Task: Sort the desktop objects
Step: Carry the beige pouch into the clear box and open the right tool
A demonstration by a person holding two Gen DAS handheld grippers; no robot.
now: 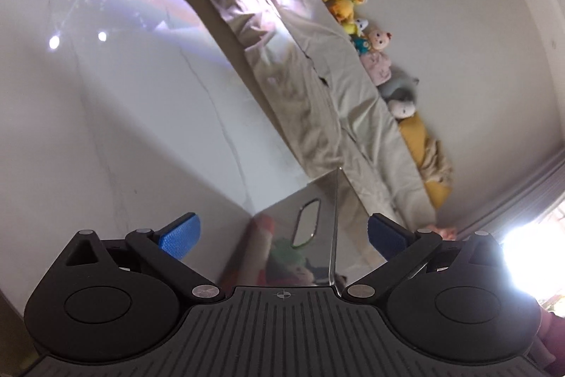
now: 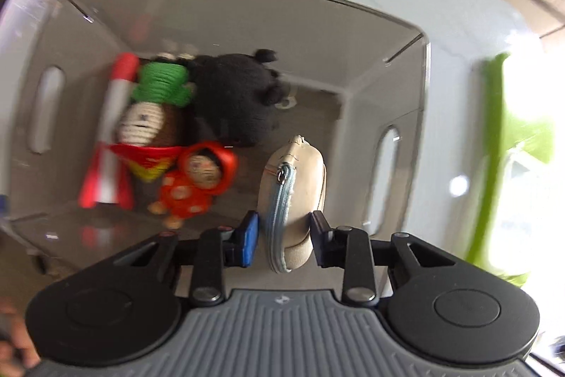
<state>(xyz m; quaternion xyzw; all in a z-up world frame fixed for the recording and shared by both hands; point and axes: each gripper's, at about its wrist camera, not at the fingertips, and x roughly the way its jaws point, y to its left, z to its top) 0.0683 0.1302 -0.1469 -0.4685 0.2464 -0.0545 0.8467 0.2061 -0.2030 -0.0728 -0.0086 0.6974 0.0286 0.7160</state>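
My left gripper [image 1: 282, 232] stands wide open and empty beside the clear bin [image 1: 333, 218]. My right gripper [image 2: 284, 235] hangs over the bin, jaws narrowed around a beige zip pouch [image 2: 295, 196]; I cannot tell whether they press it. Several toys [image 2: 183, 129] already lie inside, so sorting looks well advanced.

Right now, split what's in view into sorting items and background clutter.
Job: clear bin, beige zip pouch between the right gripper fingers, black plush, red-hooded doll, crochet doll, toy rocket.
Lying about: bed, stuffed toys along the wall.
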